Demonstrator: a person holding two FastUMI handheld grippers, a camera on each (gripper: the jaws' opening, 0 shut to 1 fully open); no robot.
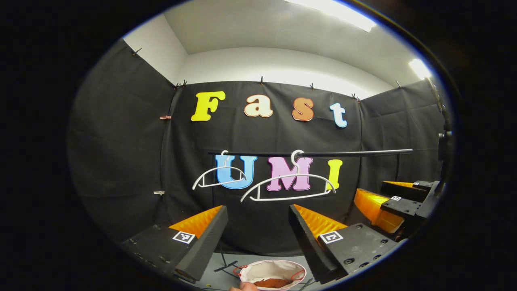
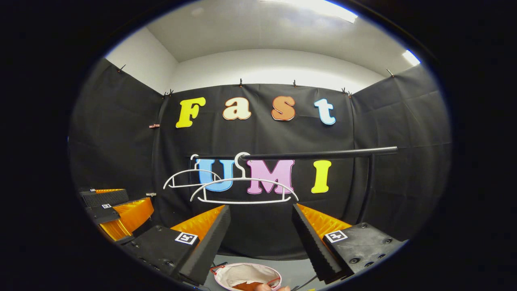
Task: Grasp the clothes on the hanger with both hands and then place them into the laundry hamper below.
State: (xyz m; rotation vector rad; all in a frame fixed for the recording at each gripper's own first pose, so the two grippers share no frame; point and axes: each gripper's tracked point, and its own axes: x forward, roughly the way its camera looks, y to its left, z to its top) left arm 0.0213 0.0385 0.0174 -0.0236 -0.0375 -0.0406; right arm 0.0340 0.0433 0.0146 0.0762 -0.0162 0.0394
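Note:
Two bare white hangers hang on a black rail: the nearer hanger and a smaller one to its left. In the right gripper view they appear as the near hanger and the far hanger. Below stands the white-lined laundry hamper, with a red-brown garment lying inside. My left gripper is open and holds nothing, level with the hangers' lower edge. My right gripper is also open with nothing in it. It shows at the right in the left gripper view.
The rail rests on a black upright post at the right. A fingertip shows at the hamper's near rim. Thin black stand legs lie on the grey floor beside the hamper. Black cloth walls enclose the booth.

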